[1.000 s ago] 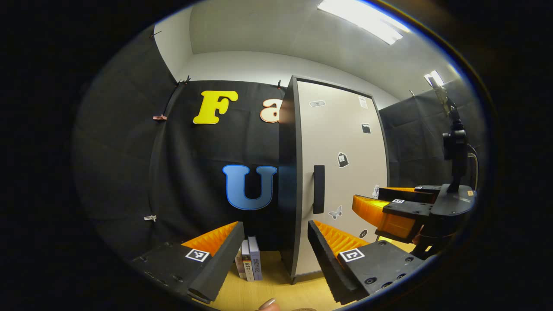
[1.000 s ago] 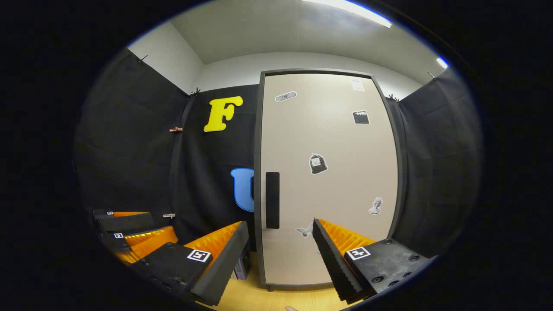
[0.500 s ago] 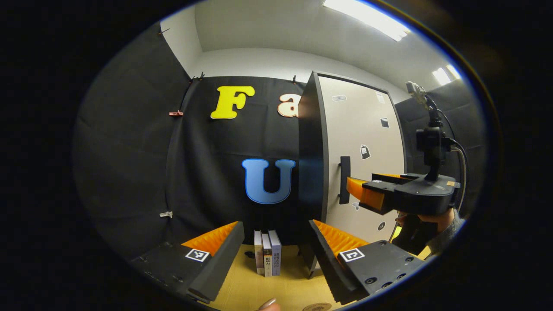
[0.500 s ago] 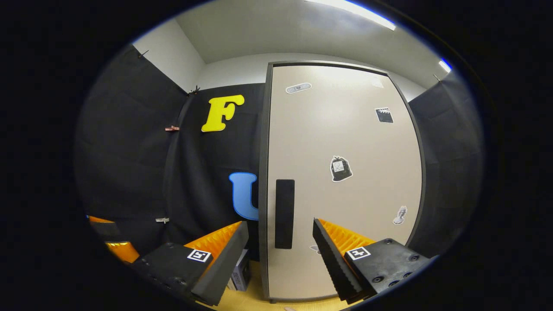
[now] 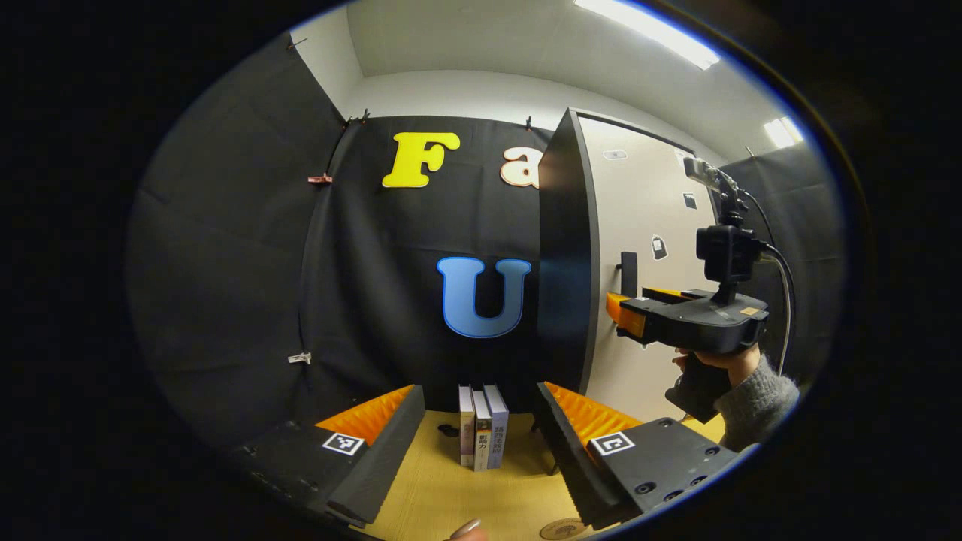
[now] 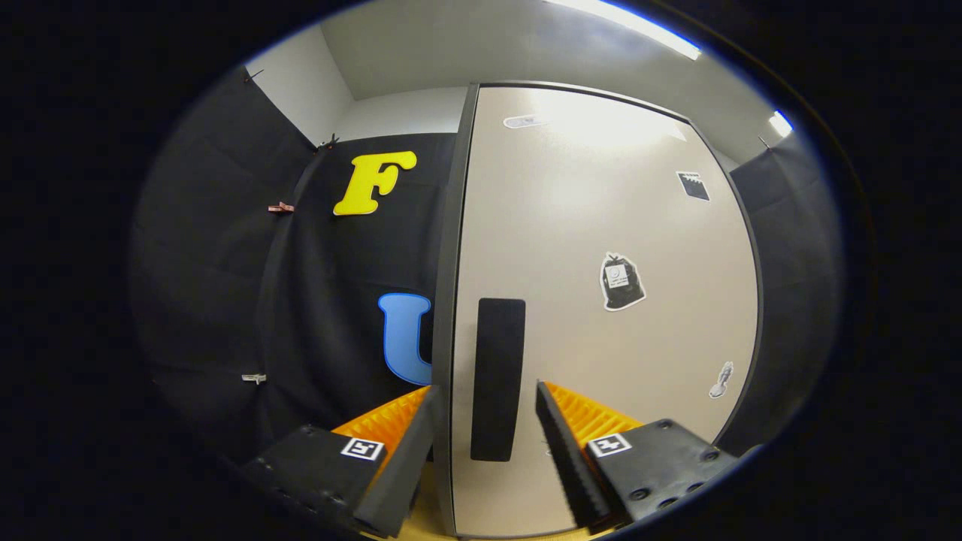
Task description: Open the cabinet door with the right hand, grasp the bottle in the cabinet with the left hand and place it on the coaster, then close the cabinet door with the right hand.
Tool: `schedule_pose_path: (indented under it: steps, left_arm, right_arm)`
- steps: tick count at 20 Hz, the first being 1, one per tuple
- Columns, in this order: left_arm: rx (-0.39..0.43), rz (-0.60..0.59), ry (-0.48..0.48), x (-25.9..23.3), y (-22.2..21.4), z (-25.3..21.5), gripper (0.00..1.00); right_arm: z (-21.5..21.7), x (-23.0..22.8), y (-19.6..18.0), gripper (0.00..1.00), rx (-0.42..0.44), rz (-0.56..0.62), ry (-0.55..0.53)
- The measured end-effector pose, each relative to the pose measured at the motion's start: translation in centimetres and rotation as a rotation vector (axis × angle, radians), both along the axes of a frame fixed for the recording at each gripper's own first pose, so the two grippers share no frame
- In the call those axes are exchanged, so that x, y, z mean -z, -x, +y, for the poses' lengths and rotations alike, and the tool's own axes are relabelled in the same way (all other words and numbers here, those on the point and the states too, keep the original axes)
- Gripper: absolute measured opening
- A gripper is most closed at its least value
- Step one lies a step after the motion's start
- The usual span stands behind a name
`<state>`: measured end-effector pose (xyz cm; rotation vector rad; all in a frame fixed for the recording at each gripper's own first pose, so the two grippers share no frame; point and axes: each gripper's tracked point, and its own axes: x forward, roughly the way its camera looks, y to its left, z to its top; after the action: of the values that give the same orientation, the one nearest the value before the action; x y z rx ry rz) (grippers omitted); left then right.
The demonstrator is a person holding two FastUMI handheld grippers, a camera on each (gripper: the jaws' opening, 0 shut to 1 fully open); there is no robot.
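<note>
Tongs on the right [image 6: 482,443] stand wide apart in the right gripper view, their two fingers flanking the lower end of the dark upright handle [image 6: 497,378] without visibly pressing it; the handle sits at about 6 o'clock in that view, near the left edge of the pale cabinet door [image 6: 601,315], which is flush in its dark frame; stickers dot the door toward 3 o'clock. In the left gripper view the same right tongs [image 5: 618,312] appear at 3 o'clock, held by a hand [image 5: 718,361] in a grey knit sleeve [image 5: 755,402], tips just at the handle [image 5: 628,273]; a small camera [image 5: 725,252] rides on top of them. The left tongs [image 5: 479,443] are also wide, holding nothing, low at 6 o'clock above the yellow wooden bench [image 5: 451,488]; between their fingers, farther off, three books [image 5: 482,427] stand upright beside the cabinet's dark side panel [image 5: 565,248]; a round coaster [image 5: 562,529] peeks in at the bottom edge, about 5 o'clock; the bottle is behind the door, out of sight.
</note>
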<state>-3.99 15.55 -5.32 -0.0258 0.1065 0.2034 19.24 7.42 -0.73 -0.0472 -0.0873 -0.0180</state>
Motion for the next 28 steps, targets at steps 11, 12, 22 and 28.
schedule_pose_path:
  steps: [11, 12, 22, 28]
  left_arm:
    - [-0.046, 0.018, 0.010, 0.6, 0.6, 2.4, 0.94]
    - [-0.044, 0.014, 0.008, 0.4, 0.7, 2.3, 0.94]
    - [-0.039, -0.011, 0.024, -0.3, 2.3, 2.5, 0.94]
    - [0.023, -0.022, 0.030, -0.6, 4.2, -1.3, 0.94]
  right_arm:
    - [-1.3, 0.1, -1.7, 0.30, 0.097, -0.020, -0.009]
    - [-1.3, 0.0, -1.9, 0.22, 0.096, -0.022, -0.002]
    - [-0.9, -0.2, 1.0, 0.11, 0.042, 0.039, -0.017]
    - [-2.2, -0.6, 6.2, 0.11, 0.016, 0.049, 0.000]
